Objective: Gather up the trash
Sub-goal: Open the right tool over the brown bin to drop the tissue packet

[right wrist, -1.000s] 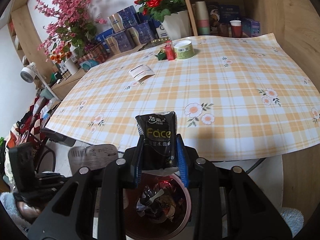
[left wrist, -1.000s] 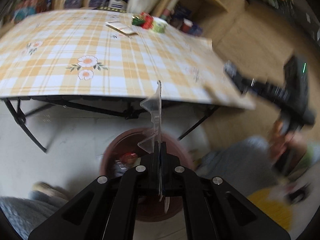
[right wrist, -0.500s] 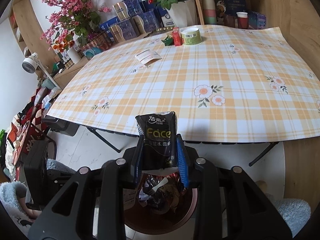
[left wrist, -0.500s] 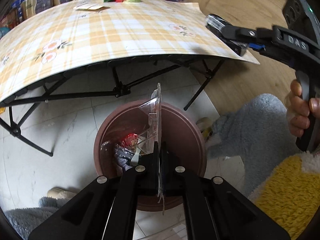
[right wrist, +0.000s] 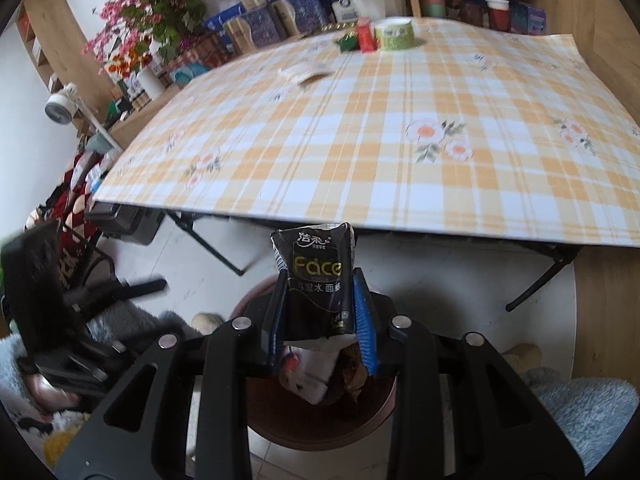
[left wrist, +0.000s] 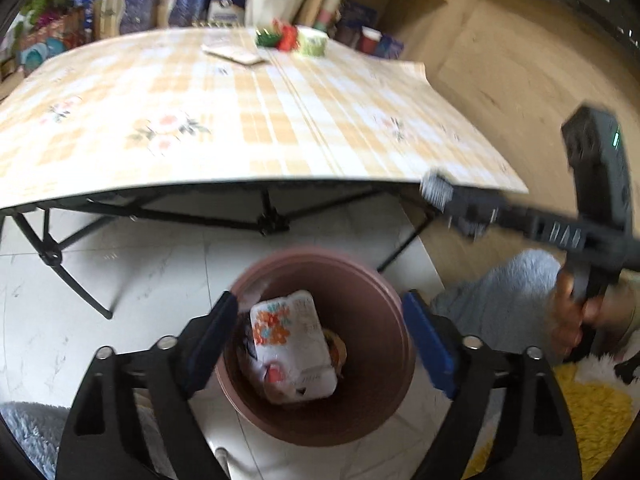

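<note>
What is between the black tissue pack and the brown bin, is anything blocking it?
Nothing visible blocks it. The right gripper is shut on the black tissue pack just above the brown bin, whose open mouth lies right under it. Only trash already dropped in sits below.

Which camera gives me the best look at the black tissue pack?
The right wrist view: the black tissue pack sits front-on, clamped between the right gripper fingers. The left wrist view shows only its blurred end.
</note>
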Action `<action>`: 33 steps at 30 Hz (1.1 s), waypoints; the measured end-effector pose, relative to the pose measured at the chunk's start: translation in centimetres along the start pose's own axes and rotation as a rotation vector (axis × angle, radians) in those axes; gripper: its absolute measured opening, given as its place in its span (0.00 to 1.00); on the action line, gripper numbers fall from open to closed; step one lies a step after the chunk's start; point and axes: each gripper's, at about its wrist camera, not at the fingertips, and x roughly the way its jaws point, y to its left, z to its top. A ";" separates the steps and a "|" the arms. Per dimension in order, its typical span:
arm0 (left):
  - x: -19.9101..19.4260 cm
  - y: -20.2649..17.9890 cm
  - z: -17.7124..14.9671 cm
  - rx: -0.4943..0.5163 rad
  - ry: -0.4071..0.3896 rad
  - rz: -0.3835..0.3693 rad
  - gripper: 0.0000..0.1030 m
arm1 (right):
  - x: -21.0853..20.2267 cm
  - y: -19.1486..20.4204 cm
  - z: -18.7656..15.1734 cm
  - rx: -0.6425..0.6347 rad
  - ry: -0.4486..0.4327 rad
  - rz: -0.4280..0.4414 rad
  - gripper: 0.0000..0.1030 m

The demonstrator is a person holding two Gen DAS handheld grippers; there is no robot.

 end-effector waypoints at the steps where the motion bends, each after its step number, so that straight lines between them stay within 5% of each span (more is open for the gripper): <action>1: -0.3 0.1 0.1 -0.008 -0.019 0.007 0.88 | 0.3 0.1 -0.3 -0.004 0.012 0.000 0.32; 15: -1.9 3.2 0.4 -0.167 -0.100 0.116 0.91 | 3.8 0.6 -2.4 -0.006 0.158 0.021 0.34; 21: -2.2 4.8 0.3 -0.249 -0.113 0.149 0.91 | 4.4 0.5 -2.7 0.001 0.200 0.031 0.43; 27: -2.3 5.4 0.1 -0.275 -0.115 0.162 0.92 | 5.1 0.9 -2.8 -0.016 0.230 0.002 0.89; 33: -2.2 5.3 0.1 -0.273 -0.109 0.168 0.92 | 5.8 0.4 -3.1 0.002 0.257 -0.048 0.94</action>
